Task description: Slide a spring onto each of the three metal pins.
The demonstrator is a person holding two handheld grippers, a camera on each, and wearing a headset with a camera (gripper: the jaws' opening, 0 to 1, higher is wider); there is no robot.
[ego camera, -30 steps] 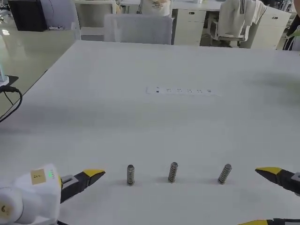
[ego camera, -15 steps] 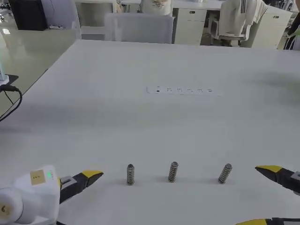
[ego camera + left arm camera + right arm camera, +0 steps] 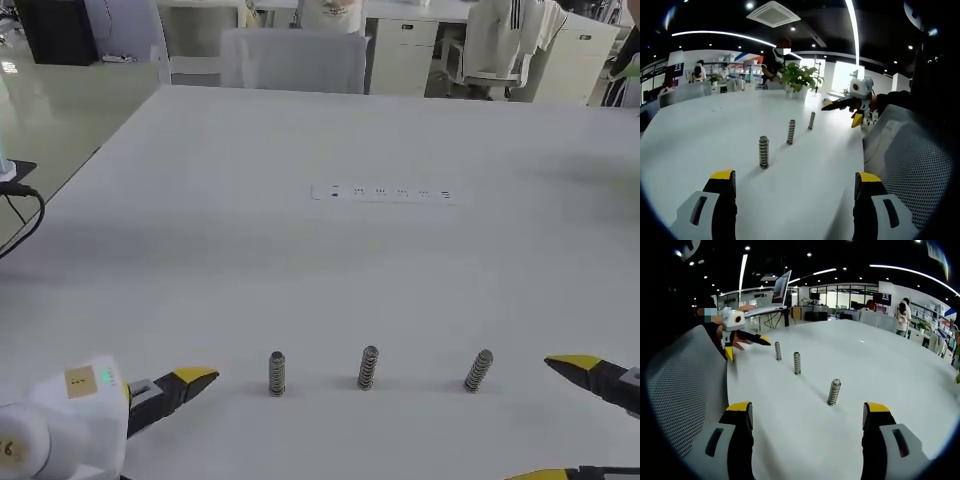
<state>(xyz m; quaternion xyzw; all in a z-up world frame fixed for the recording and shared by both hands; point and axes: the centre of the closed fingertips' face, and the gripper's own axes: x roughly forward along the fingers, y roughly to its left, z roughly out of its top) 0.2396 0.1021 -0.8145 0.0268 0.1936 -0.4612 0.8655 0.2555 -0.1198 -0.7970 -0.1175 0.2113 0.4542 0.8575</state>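
Jaws: spread wide on the left hand-held gripper (image 3: 795, 176) and on the right hand-held gripper (image 3: 807, 407), both released, nothing between them
Left side: the left hand-held gripper hangs over the near edge of the desk (image 3: 300, 270), its yellow tip near the left spring (image 3: 277, 373) but apart from it
Right side: the right hand-held gripper's yellow tip points in at the right spring (image 3: 479, 370), apart from it
Springs: the three stand upright in a row across the near desk, the middle spring (image 3: 368, 368) between the other two, none touching; what is inside the coils cannot be told
Mid desk: a white power strip (image 3: 385, 193) lies flat, well beyond the row
Far edge: a grey chair (image 3: 295, 60) stands behind the desk
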